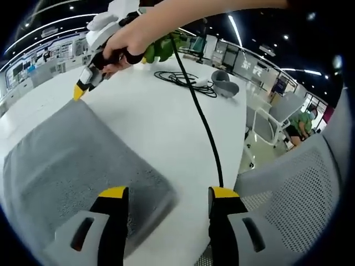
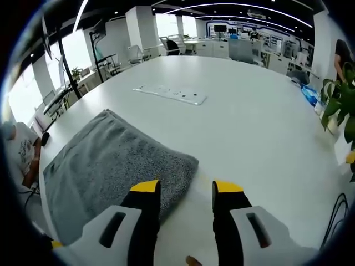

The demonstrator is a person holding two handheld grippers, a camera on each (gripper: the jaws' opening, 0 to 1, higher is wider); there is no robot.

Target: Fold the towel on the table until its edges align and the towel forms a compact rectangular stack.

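The grey terry-cloth towel (image 1: 83,166) lies flat on the white round tabletop (image 1: 166,122), already in a thick folded shape with a rounded fold edge. In the left gripper view, the left tool (image 1: 168,194) hovers over the towel corner at 6 o'clock, its yellow-tipped jaws apart and gripping nothing. In the same view the right tool (image 1: 82,87), held by a person's hand (image 1: 125,47), is at 11 o'clock, its yellow tip just beside the far corner of the towel; from there I cannot tell if it is clenched. In the right gripper view the right tool (image 2: 181,191) has its jaws apart over the near towel (image 2: 111,166) corner, empty.

I judge that the step in hand is to reach for the two corners of one edge before another fold. The next move calls for lowering both tools, pinching all layers, then carrying the edge across evenly.

A black cable (image 1: 199,116) lies near at 1 o'clock.
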